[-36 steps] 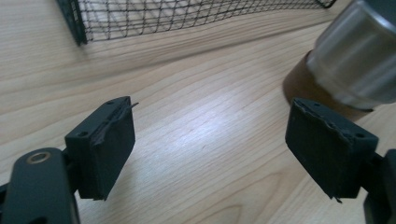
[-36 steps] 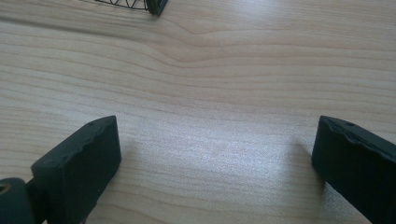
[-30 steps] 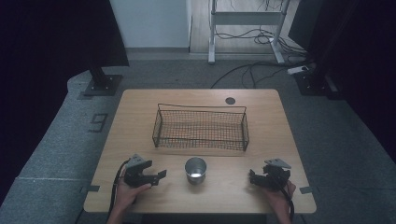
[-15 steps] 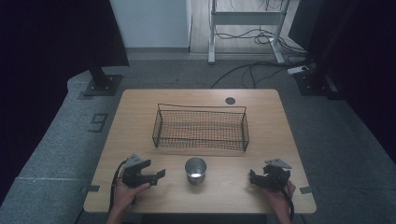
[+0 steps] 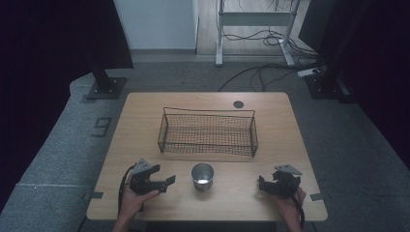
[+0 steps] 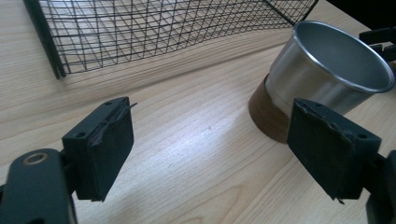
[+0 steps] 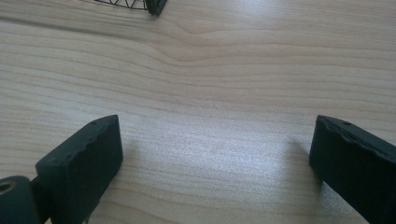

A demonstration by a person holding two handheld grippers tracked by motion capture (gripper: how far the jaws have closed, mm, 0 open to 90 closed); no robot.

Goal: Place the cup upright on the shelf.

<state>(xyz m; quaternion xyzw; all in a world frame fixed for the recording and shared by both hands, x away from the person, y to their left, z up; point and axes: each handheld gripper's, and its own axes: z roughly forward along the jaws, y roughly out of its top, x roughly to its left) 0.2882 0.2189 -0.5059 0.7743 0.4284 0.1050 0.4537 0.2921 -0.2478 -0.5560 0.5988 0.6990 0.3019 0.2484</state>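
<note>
Here, a steel cup (image 5: 202, 176) is seen near a wire basket (image 5: 208, 133) on the table (image 5: 290, 125). The left gripper (image 5: 167, 182) and right gripper (image 5: 263, 185) are held with jaws spread wide, nothing gripped.

Between your two grippers the near strip of the desk (image 5: 232, 200) is bare wood except for the cup (image 5: 202, 176), which stands midway. The cup sits just beyond your left gripper (image 5: 167, 182), off its right finger (image 6: 329, 144), with bare desk between the spread fingers. The basket (image 5: 208, 133) blocks the desk's middle, just behind the cup. Your right gripper (image 5: 263, 185) has wide-spread fingers over bare wood, the basket corner (image 7: 154, 5) well ahead.
</note>
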